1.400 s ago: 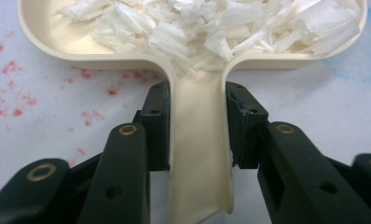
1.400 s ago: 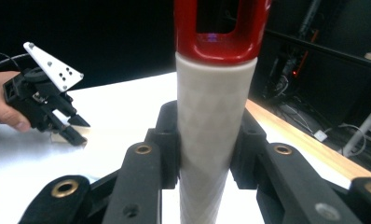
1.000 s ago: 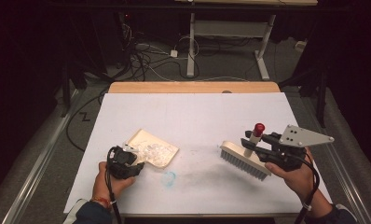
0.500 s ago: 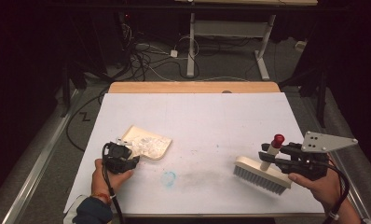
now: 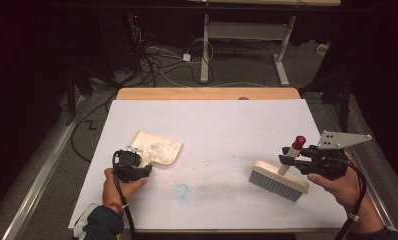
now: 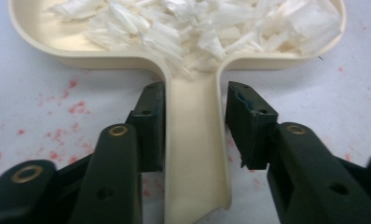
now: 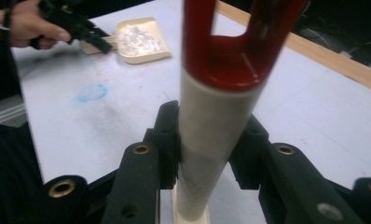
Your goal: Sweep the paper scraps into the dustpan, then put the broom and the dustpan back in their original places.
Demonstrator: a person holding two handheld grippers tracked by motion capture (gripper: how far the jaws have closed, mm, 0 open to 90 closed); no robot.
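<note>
Between your left gripper's (image 6: 195, 119) jaws lies the cream dustpan's handle (image 6: 195, 154); they have just been opening, one pad still against it, the other standing off with a gap. Beyond them the dustpan (image 5: 159, 150) rests flat on the white table (image 5: 227, 125), heaped with white shreds (image 6: 193, 28). Your right gripper (image 7: 207, 144) clamps the brush's (image 5: 279, 180) pale, red-tipped handle (image 7: 216, 116), bristles down on the table's right side, well apart from the dustpan, a blue smudge (image 5: 181, 190) between them.
</note>
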